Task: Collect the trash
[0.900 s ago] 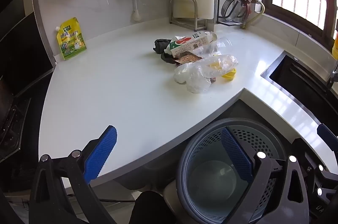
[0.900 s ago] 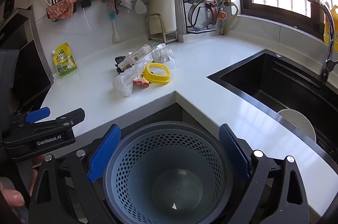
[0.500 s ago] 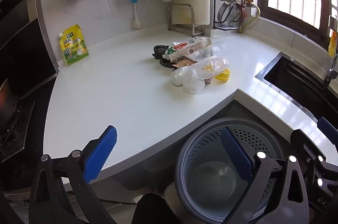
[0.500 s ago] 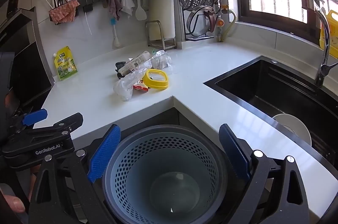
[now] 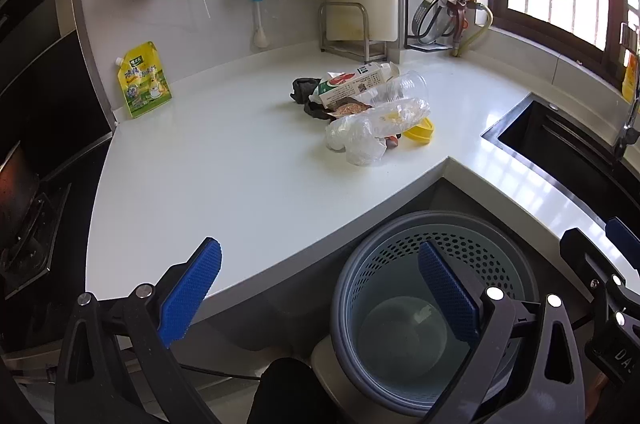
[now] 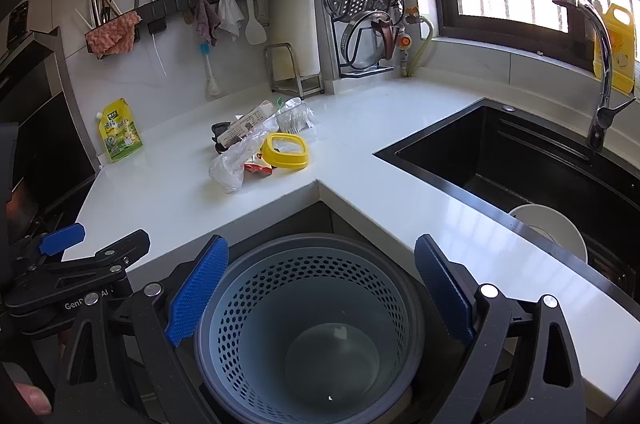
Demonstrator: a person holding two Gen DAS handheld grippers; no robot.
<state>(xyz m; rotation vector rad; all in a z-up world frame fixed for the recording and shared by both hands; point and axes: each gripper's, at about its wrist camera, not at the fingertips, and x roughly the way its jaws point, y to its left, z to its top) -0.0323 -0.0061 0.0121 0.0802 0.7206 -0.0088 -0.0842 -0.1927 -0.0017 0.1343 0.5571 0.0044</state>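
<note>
Two hand-held grippers hang released and empty over the floor: the left hand-held gripper (image 5: pixel 316 292) near the counter (image 5: pixel 224 175) edge, the right hand-held gripper (image 6: pixel 320 288) straddling the perforated bin (image 6: pixel 308 328) below. Over the last second both have drawn back slightly, so the trash pile (image 5: pixel 368 111) looks a little farther off; no piece is collected yet. The pile sits mid-counter beyond the bin: plastic bag (image 6: pixel 234 165), yellow ring (image 6: pixel 286 151), carton (image 5: pixel 352 85), clear bottle (image 5: pixel 404 85), tangled together. Nothing blocks the reach. The sink (image 6: pixel 532 159) lies right, a yellow pouch (image 5: pixel 142 79) leans against the back wall.
</note>
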